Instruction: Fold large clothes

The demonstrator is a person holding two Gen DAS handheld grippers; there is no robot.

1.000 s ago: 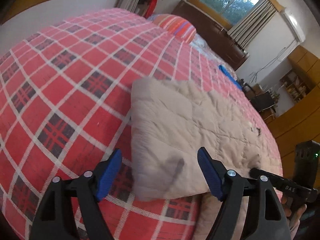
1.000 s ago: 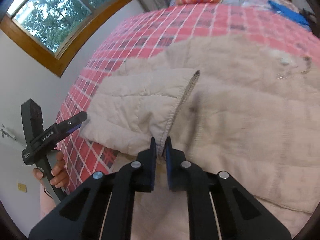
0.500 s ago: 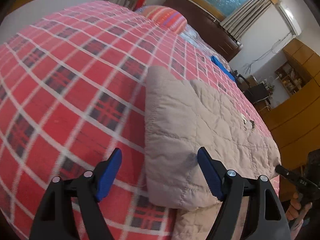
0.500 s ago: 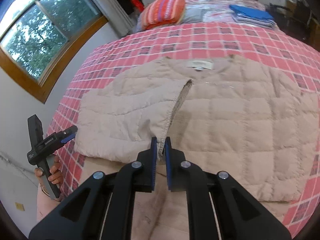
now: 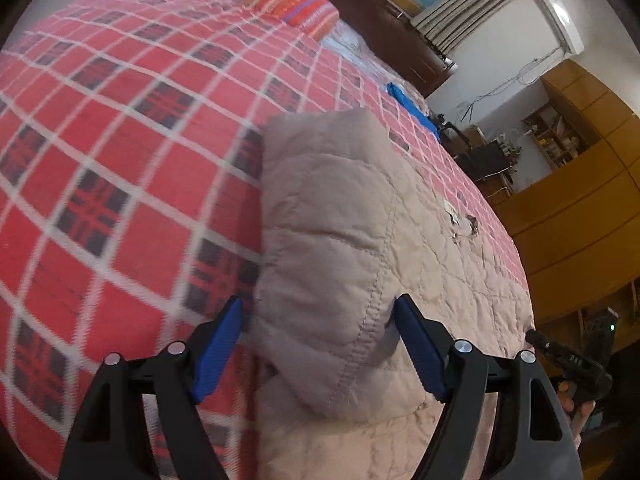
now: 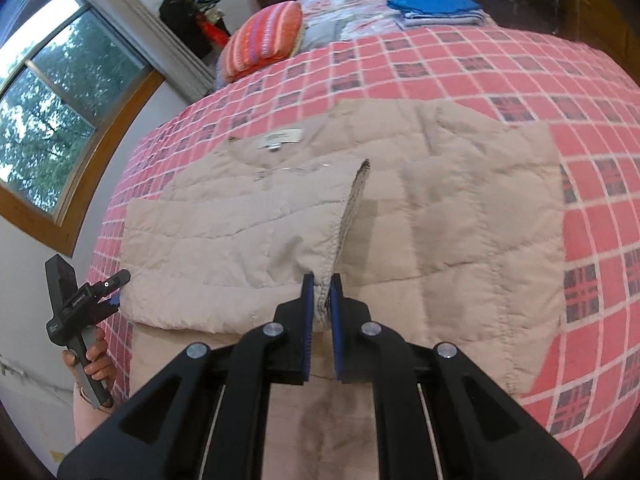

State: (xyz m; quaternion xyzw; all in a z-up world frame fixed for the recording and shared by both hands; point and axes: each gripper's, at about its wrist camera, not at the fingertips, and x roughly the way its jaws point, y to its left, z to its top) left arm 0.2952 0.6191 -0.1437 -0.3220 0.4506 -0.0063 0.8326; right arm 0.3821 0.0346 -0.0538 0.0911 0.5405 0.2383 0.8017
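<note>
My right tongs (image 6: 320, 300) clench the sleeve cuff (image 6: 325, 280) of the beige quilted jacket (image 6: 460, 208), spread on the bed (image 6: 600, 120), to carry it inward; my left tongs (image 5: 320, 344) gape, straddling the folded left edge.

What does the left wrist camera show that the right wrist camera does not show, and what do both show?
Only the left wrist view shows the left gripper from behind, its jaws open on either side of the folded edge of the beige quilted jacket, and wooden cabinets.

Only the right wrist view shows the right gripper with jaws shut on the sleeve cuff, the neck label, and the whole jacket spread out.

Both show the jacket, the red checked bedspread, the striped pillow and the blue folded cloth.
</note>
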